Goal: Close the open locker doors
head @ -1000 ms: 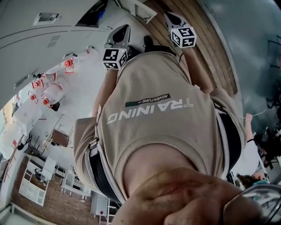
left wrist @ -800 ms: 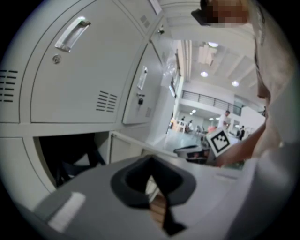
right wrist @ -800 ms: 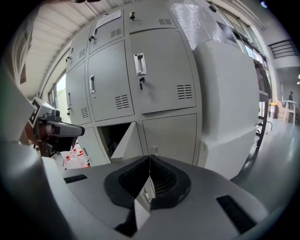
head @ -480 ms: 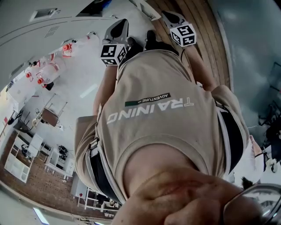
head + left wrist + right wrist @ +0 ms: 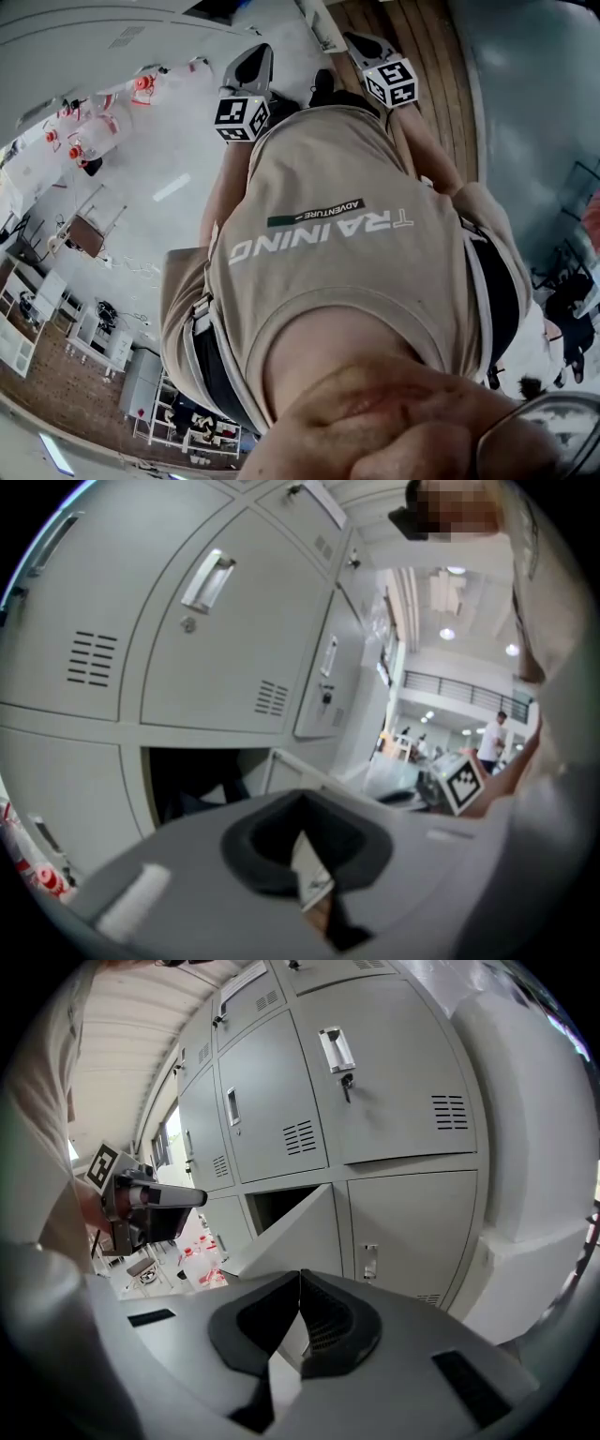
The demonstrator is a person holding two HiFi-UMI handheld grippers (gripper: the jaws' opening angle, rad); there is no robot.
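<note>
The shirt (image 5: 328,225) reads "TRAINING" and "ADVENTURE"; the left hand-held gripper (image 5: 301,806) and right hand-held gripper (image 5: 300,1279) have their jaws pressed together, empty; the open locker door (image 5: 302,1227) stands ajar at twelve o'clock beyond the right one.

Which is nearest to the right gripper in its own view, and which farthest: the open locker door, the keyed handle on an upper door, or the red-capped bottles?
From the right gripper:
1. The open locker door, straight ahead of the jaws, swung out toward them.
2. The keyed handle, high up on a closed upper door, right of centre.
3. The red-capped bottles, low at the left, well beyond.
</note>
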